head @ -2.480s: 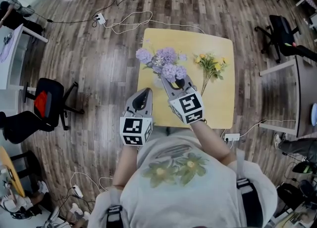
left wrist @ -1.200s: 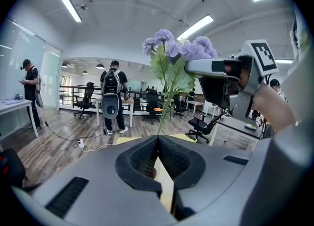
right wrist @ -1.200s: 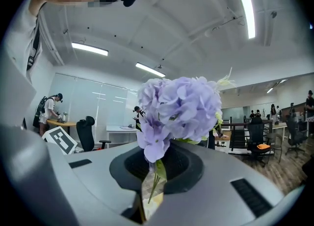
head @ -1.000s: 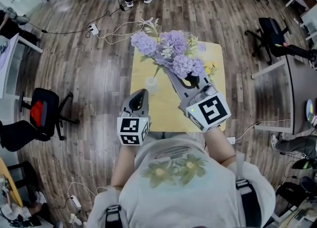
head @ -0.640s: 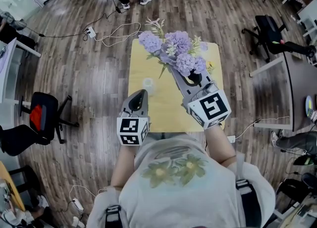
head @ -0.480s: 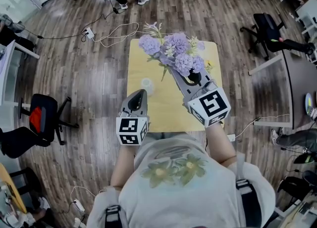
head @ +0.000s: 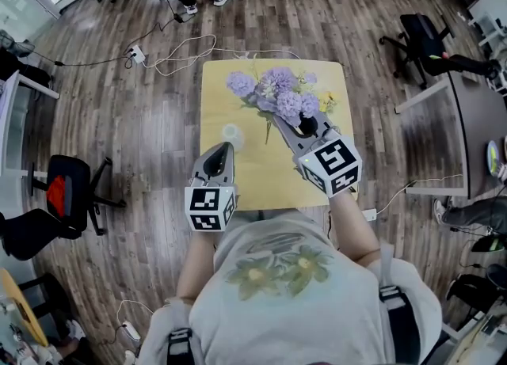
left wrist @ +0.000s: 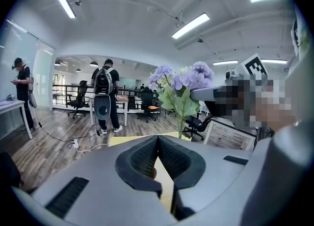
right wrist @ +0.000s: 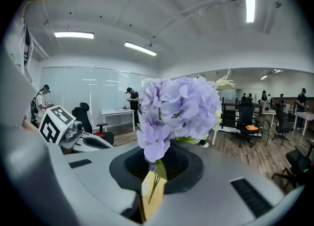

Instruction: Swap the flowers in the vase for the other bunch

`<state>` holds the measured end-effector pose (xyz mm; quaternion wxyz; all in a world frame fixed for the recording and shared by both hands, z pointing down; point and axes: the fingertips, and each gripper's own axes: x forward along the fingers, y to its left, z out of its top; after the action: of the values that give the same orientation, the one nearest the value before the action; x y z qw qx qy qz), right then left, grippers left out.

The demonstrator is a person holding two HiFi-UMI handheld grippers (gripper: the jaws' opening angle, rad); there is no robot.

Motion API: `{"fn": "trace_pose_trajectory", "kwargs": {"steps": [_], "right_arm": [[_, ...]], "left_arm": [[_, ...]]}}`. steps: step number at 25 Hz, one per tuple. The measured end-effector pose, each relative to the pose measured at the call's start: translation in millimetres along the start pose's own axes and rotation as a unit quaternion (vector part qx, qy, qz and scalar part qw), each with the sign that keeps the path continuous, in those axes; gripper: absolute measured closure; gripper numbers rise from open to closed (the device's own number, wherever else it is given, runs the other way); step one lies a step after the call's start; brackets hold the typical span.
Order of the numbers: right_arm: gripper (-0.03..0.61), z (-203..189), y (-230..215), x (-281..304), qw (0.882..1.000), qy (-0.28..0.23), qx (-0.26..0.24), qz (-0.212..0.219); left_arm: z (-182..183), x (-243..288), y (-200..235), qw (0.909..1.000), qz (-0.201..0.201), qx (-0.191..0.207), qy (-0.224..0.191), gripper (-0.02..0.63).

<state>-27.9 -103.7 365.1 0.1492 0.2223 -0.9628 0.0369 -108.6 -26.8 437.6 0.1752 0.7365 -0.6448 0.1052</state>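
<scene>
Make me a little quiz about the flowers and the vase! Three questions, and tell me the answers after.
1. True or false: the right gripper has its jaws closed on the stems of the purple flowers.
2. Pick one: the glass vase on the yellow table is A) holding a bunch of flowers, B) empty, C) tipped on its side.
3. Fill the gap: the jaws of the left gripper are ___, with nothing between them.

Key: 1 true; 2 B; 3 shut.
</scene>
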Motion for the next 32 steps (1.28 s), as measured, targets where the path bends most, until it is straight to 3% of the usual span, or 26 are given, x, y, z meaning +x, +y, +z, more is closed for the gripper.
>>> {"fn": "trace_pose_trajectory", "kwargs": {"steps": [14, 32], "right_arm": [[0.52, -88.7, -15.2, 31.9, 0.992, 0.106, 0.056, 0.025], [0.518, -199.6, -46.9, 104.7, 0.962, 0.229, 0.125, 0.079]], "left_arm": [[-15.6, 14.7, 8.6, 0.9997, 0.003, -0.009, 0.025, 0.598], [-31.2, 44.6, 35.9, 0.9973, 0.03, -0.033, 0.058, 0.598]]}}
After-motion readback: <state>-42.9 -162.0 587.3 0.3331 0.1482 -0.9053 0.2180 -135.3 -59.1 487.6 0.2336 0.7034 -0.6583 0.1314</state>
